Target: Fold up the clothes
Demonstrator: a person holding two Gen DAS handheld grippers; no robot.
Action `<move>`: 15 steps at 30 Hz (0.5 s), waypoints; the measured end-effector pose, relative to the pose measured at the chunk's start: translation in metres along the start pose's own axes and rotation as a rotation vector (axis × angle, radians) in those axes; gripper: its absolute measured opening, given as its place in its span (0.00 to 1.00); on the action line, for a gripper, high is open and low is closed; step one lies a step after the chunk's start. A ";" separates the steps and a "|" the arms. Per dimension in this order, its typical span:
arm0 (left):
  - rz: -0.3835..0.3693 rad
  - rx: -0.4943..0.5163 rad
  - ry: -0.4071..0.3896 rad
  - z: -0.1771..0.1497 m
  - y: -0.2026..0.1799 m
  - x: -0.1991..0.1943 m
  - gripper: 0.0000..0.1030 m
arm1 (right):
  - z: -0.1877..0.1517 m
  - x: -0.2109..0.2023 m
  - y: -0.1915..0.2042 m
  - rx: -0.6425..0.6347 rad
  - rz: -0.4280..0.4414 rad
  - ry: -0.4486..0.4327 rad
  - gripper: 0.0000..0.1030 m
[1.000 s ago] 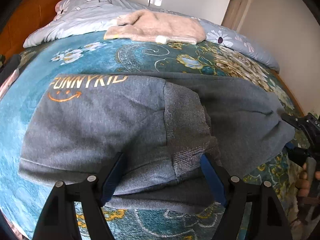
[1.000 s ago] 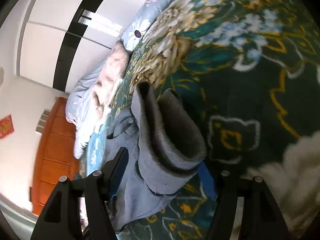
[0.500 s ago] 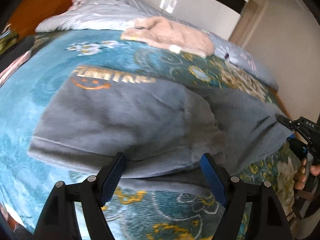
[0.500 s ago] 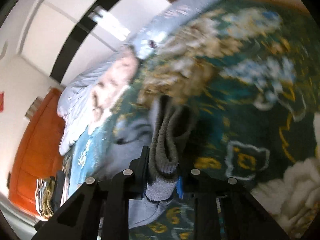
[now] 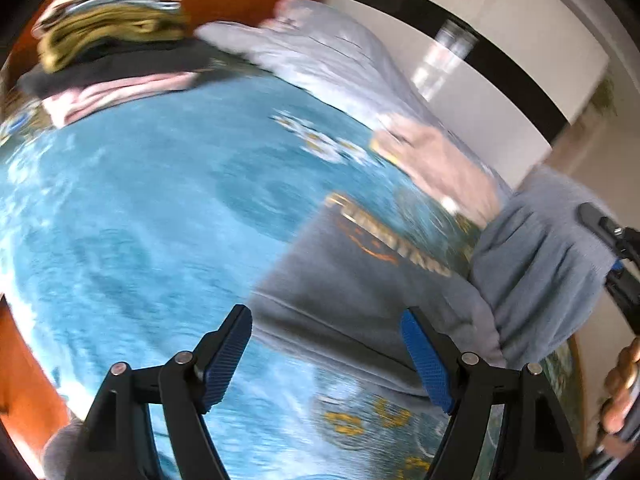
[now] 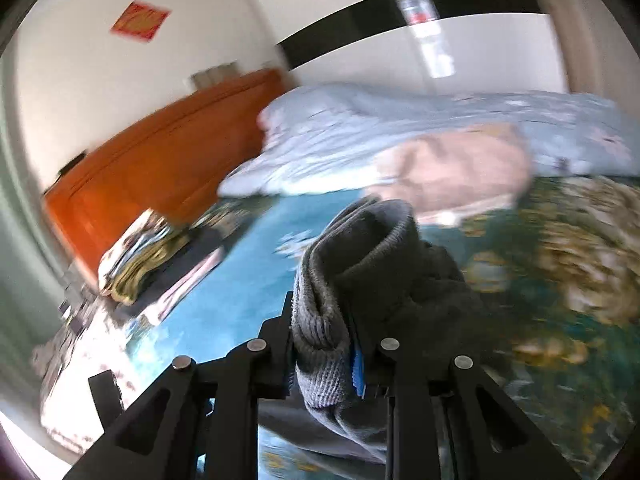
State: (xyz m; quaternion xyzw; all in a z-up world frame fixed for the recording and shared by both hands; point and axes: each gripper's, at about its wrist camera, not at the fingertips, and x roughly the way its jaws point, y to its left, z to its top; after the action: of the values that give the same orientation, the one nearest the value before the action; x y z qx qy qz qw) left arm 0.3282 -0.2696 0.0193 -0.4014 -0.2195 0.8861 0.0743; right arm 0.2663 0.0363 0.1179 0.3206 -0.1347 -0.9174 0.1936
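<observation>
A grey sweatshirt (image 5: 360,280) with orange lettering lies on the blue floral bedspread (image 5: 140,220). My left gripper (image 5: 326,356) is open and empty, just above the sweatshirt's near hem. My right gripper (image 6: 324,356) is shut on the sweatshirt's ribbed sleeve cuff (image 6: 320,344) and holds it lifted. In the left wrist view the raised sleeve (image 5: 540,264) hangs at the right from the right gripper (image 5: 616,240).
A stack of folded clothes (image 5: 108,40) sits at the far left of the bed by the orange headboard (image 6: 160,144). A beige garment (image 5: 440,168) and a pale grey quilt (image 5: 328,64) lie at the back. The frames are motion-blurred.
My right gripper closed on the sleeve cuff and lifted it, swinging toward the headboard. My left gripper stayed open and turned left, off the sweatshirt's middle.
</observation>
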 end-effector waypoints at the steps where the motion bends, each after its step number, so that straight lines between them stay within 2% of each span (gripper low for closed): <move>1: 0.007 -0.016 -0.007 0.001 0.007 -0.003 0.78 | -0.001 0.013 0.011 -0.019 0.017 0.022 0.22; 5: 0.010 -0.072 -0.002 -0.002 0.027 -0.008 0.78 | -0.029 0.078 0.045 -0.085 0.048 0.177 0.22; 8: 0.002 -0.088 0.004 -0.005 0.033 -0.010 0.78 | -0.055 0.113 0.049 -0.103 0.035 0.271 0.22; 10: -0.015 -0.090 0.004 -0.005 0.035 -0.010 0.78 | -0.065 0.119 0.050 -0.108 0.044 0.306 0.22; 15: -0.072 -0.095 0.026 -0.005 0.030 -0.005 0.78 | -0.076 0.115 0.049 -0.091 0.124 0.369 0.36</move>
State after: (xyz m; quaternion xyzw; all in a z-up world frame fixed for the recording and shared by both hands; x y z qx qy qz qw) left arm 0.3367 -0.2958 0.0061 -0.4078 -0.2745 0.8662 0.0900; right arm 0.2451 -0.0673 0.0169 0.4652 -0.0750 -0.8347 0.2852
